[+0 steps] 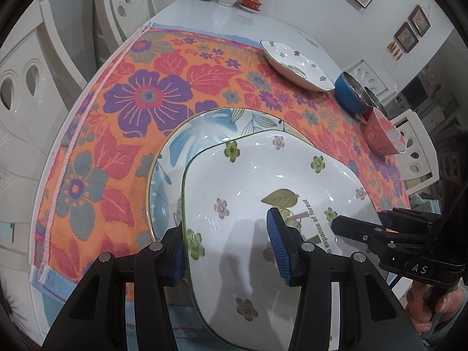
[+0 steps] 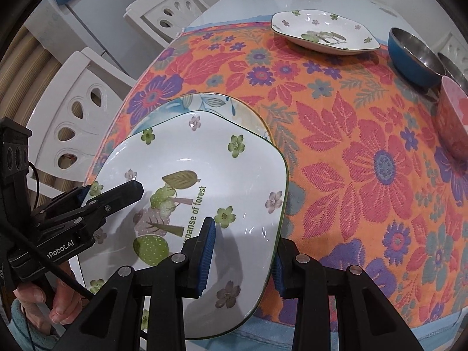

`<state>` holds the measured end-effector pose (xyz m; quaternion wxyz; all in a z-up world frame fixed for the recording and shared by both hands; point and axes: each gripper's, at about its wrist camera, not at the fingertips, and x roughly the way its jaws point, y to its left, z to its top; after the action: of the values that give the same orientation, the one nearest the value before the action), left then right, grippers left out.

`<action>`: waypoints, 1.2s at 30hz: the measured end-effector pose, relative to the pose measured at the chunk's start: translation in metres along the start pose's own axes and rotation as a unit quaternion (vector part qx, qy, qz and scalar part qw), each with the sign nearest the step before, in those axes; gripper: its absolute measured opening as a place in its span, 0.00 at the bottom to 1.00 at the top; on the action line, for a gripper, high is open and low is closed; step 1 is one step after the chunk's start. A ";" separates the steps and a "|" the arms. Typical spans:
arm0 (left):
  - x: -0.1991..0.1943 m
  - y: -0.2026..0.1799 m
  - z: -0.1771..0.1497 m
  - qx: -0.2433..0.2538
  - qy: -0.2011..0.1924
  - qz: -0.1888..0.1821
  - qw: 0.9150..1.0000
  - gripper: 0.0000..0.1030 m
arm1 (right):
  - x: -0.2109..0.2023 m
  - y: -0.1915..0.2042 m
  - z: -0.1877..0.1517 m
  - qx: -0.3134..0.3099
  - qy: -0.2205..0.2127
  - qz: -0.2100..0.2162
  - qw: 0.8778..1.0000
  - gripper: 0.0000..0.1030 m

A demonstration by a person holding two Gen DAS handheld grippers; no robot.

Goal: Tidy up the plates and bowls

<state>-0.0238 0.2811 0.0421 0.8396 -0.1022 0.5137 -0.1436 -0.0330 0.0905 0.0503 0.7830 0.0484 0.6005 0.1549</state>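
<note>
At near table edge: forest plate (image 1: 263, 181) on blue plate (image 1: 201, 128), left gripper (image 1: 228, 248) and right gripper (image 2: 242, 251) clamping opposite rims. Left: second forest plate (image 2: 324, 33), 1 o'clock; bowls (image 2: 415, 55), 2 o'clock, unstacked.

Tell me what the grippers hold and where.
Both hold the white square flower-printed plate: left gripper on its left rim, right gripper on its right rim.

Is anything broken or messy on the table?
Nothing looks broken or spilled. The only uneven bit: the forest plate, gripped at opposite rims by the left gripper and right gripper, sits off-centre over the blue leaf plate, covering its near side. The other dishes stand upright.
</note>
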 end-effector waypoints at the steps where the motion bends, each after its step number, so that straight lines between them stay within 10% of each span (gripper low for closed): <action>1: 0.001 0.000 0.001 0.000 0.000 0.001 1.000 0.43 | 0.001 0.000 0.001 0.001 0.002 -0.001 1.000 0.33; 24: -0.011 0.023 0.038 -0.005 -0.040 0.037 0.999 0.45 | 0.020 0.018 0.015 -0.028 0.025 -0.095 0.995 0.34; 36: -0.003 0.029 0.024 -0.012 -0.020 0.045 0.999 0.45 | 0.020 0.064 0.003 -0.165 0.005 -0.212 0.963 0.35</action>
<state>0.0004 0.3100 0.0463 0.8542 -0.0918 0.5024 -0.0977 -0.0376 0.1580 0.0491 0.7923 -0.2103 0.5668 0.0827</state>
